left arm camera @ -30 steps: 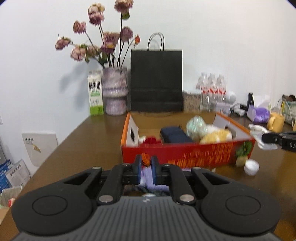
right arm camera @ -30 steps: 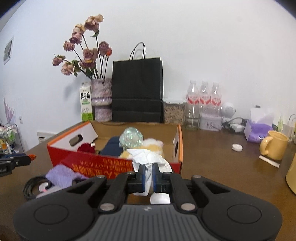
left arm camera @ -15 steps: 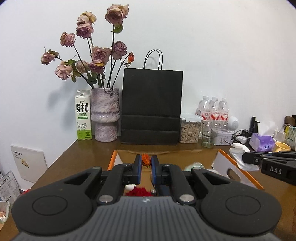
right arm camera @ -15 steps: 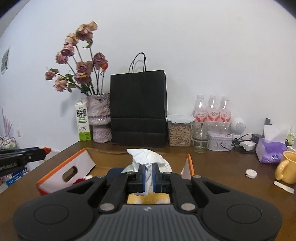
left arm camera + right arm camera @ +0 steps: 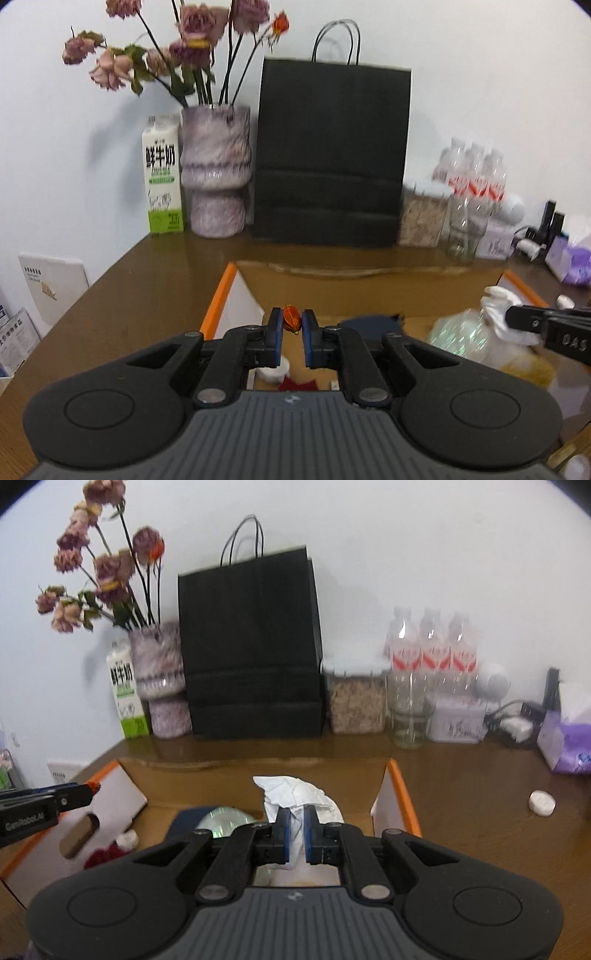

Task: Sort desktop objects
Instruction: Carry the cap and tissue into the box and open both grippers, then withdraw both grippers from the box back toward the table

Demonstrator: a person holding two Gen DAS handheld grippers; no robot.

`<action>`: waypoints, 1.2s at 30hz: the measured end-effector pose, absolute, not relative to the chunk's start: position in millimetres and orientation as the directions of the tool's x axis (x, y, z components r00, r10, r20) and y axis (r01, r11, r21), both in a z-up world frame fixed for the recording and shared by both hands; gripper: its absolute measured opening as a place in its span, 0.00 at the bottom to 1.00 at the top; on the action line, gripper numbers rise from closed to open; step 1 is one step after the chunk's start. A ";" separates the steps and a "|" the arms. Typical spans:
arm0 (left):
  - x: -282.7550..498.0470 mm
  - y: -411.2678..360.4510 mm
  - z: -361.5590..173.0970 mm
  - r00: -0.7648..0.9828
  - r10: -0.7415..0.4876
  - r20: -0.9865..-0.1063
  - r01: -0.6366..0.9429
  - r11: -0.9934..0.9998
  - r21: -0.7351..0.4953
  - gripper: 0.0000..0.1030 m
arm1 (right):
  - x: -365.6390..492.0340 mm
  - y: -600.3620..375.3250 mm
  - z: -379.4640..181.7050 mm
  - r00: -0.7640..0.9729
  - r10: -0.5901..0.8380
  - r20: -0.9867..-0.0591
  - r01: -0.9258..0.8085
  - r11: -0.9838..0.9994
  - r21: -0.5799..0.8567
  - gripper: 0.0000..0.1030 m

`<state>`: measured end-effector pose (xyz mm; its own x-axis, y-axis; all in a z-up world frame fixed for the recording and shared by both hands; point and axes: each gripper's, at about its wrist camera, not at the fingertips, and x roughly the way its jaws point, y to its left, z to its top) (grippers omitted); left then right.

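Left side first: my left gripper (image 5: 291, 326) was pinched nearly closed on a small orange-red dried bud (image 5: 291, 319), which sat clamped between the blue pads (image 5: 276, 328) and poised above the near left part of the open orange-rimmed cardboard box (image 5: 217, 303). Below it in the box I noted a small white round cap (image 5: 274, 369) and a dark red crumpled item (image 5: 298, 384); toward the middle lay a navy blue flat pouch (image 5: 369, 322) and a clear iridescent rounded thing (image 5: 221, 816). On the right, my right gripper (image 5: 294, 836) was fully closed on a crumpled white paper tissue (image 5: 295, 794), the wad bulging out above the jaws, held over the right half of the same box, near its right wall (image 5: 400, 794). Beyond the box stood a green-and-white milk carton (image 5: 162, 177), a mottled purple vase of dried roses (image 5: 216, 173) and a black paper carrier bag (image 5: 332, 151); a loose white bottle cap (image 5: 542, 803) lay on the brown wooden table (image 5: 461, 782), well to the right of the box. Judgement: the step in hand was the carry-and-drop of two collected items into the box, with both loads already above the opening. Next move, as I judged it: lower each gripper a little inside the rim, then part the jaws; the tissue may cling to the pads, and the bud is light enough to bounce, so release low. The loose cap looked like a later pick.
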<state>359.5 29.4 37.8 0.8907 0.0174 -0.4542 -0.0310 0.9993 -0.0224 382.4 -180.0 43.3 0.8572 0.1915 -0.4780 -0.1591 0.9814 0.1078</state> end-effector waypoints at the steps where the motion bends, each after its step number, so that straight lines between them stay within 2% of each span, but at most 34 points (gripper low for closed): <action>1: 359.5 28.7 35.2 0.889 0.021 -0.458 -0.031 0.999 -0.013 0.11 | 383.0 -180.6 41.6 0.855 0.192 -0.482 -0.158 0.981 0.110 0.06; 10: 358.3 20.4 24.4 0.882 0.027 -0.470 -0.015 0.999 0.030 0.11 | 380.8 -179.3 33.8 0.854 0.183 -0.487 -0.162 0.983 0.086 0.07; 16: 356.3 17.6 24.6 0.888 0.024 -0.458 -0.004 0.999 0.045 0.13 | 374.8 -174.1 35.6 0.858 0.188 -0.478 -0.180 0.982 0.063 0.15; 17: 354.8 17.3 25.6 0.892 0.023 -0.451 -0.002 0.999 0.047 0.16 | 373.6 -174.1 36.2 0.859 0.192 -0.475 -0.182 0.981 0.066 0.21; 18: 353.3 17.1 26.7 0.896 0.019 -0.444 0.001 0.999 0.047 0.19 | 372.3 -174.1 37.3 0.861 0.192 -0.470 -0.182 0.981 0.068 0.34; 19: 351.2 17.0 27.9 0.900 0.019 -0.435 0.001 0.999 0.046 0.32 | 370.1 -174.0 38.4 0.865 0.193 -0.462 -0.183 0.981 0.066 0.42; 20: 348.8 16.7 29.2 0.905 0.023 -0.425 -0.003 0.999 0.048 0.48 | 367.8 -174.5 39.5 0.871 0.193 -0.452 -0.184 0.981 0.065 0.58; 21: 347.0 15.8 30.7 0.909 0.031 -0.416 -0.009 0.998 0.054 0.56 | 364.7 -174.7 41.2 0.876 0.195 -0.441 -0.186 0.980 0.064 0.69; 22: 344.6 14.7 32.1 0.914 0.042 -0.403 -0.018 0.998 0.062 0.67 | 362.0 -174.9 43.3 0.880 0.200 -0.431 -0.191 0.980 0.065 0.73; 24: 339.8 13.2 34.9 0.926 0.049 -0.375 -0.025 0.997 0.069 0.79 | 357.5 -175.2 47.1 0.888 0.206 -0.411 -0.196 0.978 0.067 0.90; 25: 337.2 12.9 36.6 0.931 0.050 -0.362 -0.027 0.997 0.068 0.93 | 354.9 -175.1 48.9 0.892 0.209 -0.401 -0.200 0.978 0.065 0.93; 26: 333.8 12.7 38.2 0.937 0.058 -0.343 -0.037 0.997 0.067 1.00 | 352.7 -174.8 50.4 0.894 0.212 -0.395 -0.205 0.977 0.062 0.98; 29: 327.4 13.1 42.7 0.948 0.078 -0.309 -0.059 0.996 0.067 1.00 | 347.8 -173.4 54.4 0.898 0.212 -0.384 -0.207 0.977 0.056 1.00; 36: 325.6 13.9 45.1 0.949 0.077 -0.306 -0.063 0.997 0.054 1.00 | 341.4 -173.9 59.5 0.905 0.206 -0.373 -0.200 0.978 0.053 1.00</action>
<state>325.6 13.9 45.1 0.9488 0.0770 -0.3062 -0.0634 0.9965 0.0543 341.4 -173.9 59.5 0.9047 0.2055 -0.3731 -0.2003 0.9783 0.0533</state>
